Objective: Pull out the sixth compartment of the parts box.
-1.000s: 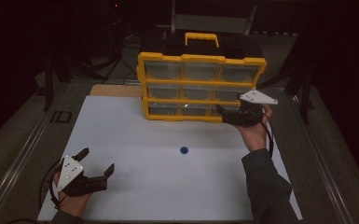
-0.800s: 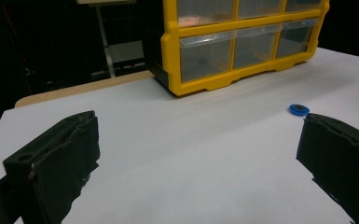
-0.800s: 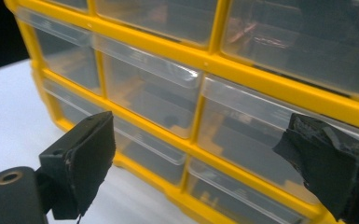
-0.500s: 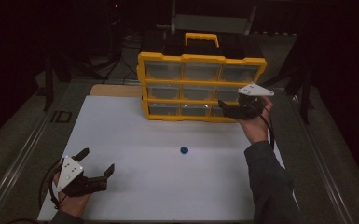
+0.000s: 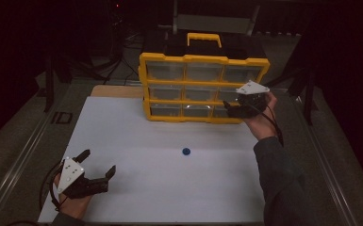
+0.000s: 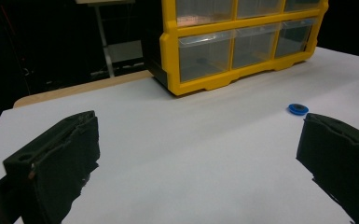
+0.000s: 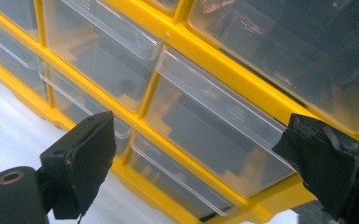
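Note:
A yellow organizer (image 5: 202, 60) with clear drawers and a black lid stands at the back of the white mat (image 5: 132, 136). My right gripper (image 5: 231, 108) is open and held up against the organizer's right column. In the right gripper view its jaws (image 7: 205, 154) flank a clear drawer (image 7: 214, 126) without touching it. A small blue disc (image 5: 186, 151) lies on the mat in front of the organizer. My left gripper (image 5: 97, 162) rests open near the front left corner, holding nothing. In the left gripper view, the disc (image 6: 298, 108) lies just beyond the right jaw of that gripper (image 6: 200, 172).
A wooden board (image 5: 118, 91) shows behind the mat at the back left, beside the organizer (image 6: 242, 46). Metal rails (image 5: 23, 155) run along the table's sides. Dark stands and cables sit beyond the table's far edge.
My right gripper has risen a little and moved closer to the organizer's right column of drawers. The left gripper and the blue disc have not moved.

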`<state>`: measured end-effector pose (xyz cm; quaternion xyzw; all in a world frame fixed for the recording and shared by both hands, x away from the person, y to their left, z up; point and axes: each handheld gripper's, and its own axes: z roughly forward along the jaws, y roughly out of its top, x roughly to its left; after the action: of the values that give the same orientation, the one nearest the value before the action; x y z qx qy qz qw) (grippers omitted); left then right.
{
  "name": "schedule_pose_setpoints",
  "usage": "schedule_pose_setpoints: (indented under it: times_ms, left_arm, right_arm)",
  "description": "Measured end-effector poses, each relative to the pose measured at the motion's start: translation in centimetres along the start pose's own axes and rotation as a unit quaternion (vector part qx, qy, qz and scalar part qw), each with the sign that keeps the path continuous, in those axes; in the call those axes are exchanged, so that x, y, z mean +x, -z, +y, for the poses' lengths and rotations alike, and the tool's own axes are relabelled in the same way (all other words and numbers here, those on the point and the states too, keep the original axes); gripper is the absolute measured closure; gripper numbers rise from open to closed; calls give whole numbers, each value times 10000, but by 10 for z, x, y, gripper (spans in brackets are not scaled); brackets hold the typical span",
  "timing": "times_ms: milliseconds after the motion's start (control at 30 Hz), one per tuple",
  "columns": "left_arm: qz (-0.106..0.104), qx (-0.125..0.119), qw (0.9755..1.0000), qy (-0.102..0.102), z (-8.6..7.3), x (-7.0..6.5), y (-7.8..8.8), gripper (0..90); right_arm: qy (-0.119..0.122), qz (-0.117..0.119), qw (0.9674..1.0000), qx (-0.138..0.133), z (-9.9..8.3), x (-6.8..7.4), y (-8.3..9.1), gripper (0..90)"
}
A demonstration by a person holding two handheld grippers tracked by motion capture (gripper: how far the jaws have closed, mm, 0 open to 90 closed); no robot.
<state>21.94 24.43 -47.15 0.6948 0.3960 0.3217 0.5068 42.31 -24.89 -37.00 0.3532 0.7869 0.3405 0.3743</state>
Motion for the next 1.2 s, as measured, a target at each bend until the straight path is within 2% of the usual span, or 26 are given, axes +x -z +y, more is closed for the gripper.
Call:
schedule_pose_setpoints:
  times_ms: [333, 633, 667, 733, 767, 833, 867, 933, 1033, 1067, 1100, 1200]
  left_arm:
    - [-2, 0, 10000, 5, 0, 0, 0, 0]
    - [-10, 9, 10000, 13, 0, 0, -1, 0]
    - [-10, 10, 10000, 11, 0, 0, -1, 0]
    - [-14, 16, 10000, 11, 0, 0, -1, 0]
    - [-19, 18, 10000, 7, 0, -1, -1, 0]
    - [-18, 16, 10000, 15, 0, -1, -1, 0]
    - [-18, 16, 10000, 15, 0, -1, -1, 0]
    - [-16, 19, 10000, 12, -1, 0, -2, 0]
    - [-19, 26, 10000, 3, -1, -1, -2, 0]
    - [-22, 30, 10000, 2, -1, -1, -2, 0]
    - [-22, 30, 10000, 2, -1, -1, -2, 0]
    - [-18, 39, 10000, -1, -1, -1, -2, 0]
  right_arm:
    - [482, -154, 9985, 208, 4, 0, -1, 97]
    - [1009, -251, 9942, 290, 8, 3, -1, 116]
    - [1177, -312, 9919, 353, 10, 5, -1, 116]
    - [1229, -338, 9911, 382, 10, 5, -2, 116]
    - [1376, -399, 9888, 427, 11, 6, -3, 116]
    - [1500, -438, 9866, 461, 11, 7, -4, 116]
    - [1500, -438, 9866, 461, 11, 7, -4, 116]
    - [1665, -501, 9833, 530, 12, 8, -5, 116]
    - [1809, -578, 9801, 574, 12, 9, -6, 116]
    - [1907, -633, 9778, 604, 11, 9, -7, 117]
    - [1907, -633, 9778, 604, 11, 9, -7, 117]
    - [2207, -789, 9700, 648, 10, 10, -8, 117]
